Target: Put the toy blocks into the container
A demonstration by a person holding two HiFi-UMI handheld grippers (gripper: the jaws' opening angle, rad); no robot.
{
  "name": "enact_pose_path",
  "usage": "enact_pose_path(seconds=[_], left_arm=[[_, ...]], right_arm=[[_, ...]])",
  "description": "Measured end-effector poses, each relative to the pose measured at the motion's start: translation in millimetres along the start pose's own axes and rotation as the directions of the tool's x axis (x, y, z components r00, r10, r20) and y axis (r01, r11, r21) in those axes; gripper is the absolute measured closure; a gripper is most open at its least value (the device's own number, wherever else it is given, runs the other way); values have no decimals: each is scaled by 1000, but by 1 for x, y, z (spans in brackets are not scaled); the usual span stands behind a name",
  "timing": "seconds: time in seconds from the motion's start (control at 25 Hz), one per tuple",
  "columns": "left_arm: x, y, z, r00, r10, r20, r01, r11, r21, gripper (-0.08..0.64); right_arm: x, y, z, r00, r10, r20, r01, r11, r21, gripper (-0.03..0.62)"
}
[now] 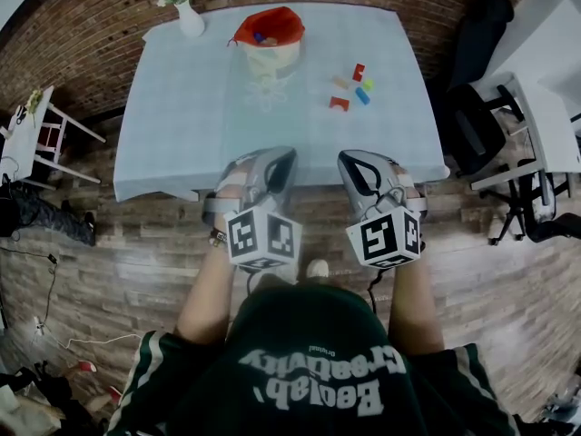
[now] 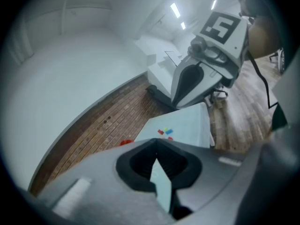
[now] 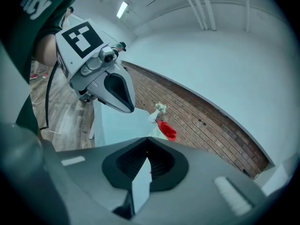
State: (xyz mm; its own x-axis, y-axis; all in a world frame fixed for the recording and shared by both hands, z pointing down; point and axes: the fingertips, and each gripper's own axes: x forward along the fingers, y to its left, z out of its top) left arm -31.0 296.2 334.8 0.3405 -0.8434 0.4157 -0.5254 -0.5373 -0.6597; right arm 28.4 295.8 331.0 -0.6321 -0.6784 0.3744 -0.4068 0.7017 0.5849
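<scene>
Clenched shut on nothing: left gripper (image 1: pixel 277 157) and right gripper (image 1: pixel 352 160), side by side at the near edge of the table (image 1: pixel 172 143). Well ahead of the right fingertips, slightly to their right: toy blocks (image 1: pixel 352 87), loose on the cloth. Farther ahead of the left fingertips: container (image 1: pixel 270 51), red-rimmed, seemingly with a few pieces inside.

Probably best to reach forward with the right, spread the fingers before arriving, straddle one block squarely, then pinch.

No brand anywhere; only square markers on the cubes and upside-down white shirt lettering, too warped to read surely.
</scene>
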Motion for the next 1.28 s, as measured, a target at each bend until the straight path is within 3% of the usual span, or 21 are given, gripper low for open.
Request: enact_pose_path(seconds=[0.48, 1.08, 1.28], left_arm=[[-7, 5, -13, 999, -19, 28, 18, 999, 29, 557], [11, 3, -18, 995, -70, 72, 66, 997, 46, 557], [43, 7, -17, 996, -78, 53, 76, 996, 40, 555]], right_arm=[[7, 16, 10, 1000, 8, -19, -7, 999, 32, 586], [20, -7, -14, 979, -162, -120, 159, 987, -40, 586], [40, -28, -32, 983, -155, -102, 153, 988, -24, 586]])
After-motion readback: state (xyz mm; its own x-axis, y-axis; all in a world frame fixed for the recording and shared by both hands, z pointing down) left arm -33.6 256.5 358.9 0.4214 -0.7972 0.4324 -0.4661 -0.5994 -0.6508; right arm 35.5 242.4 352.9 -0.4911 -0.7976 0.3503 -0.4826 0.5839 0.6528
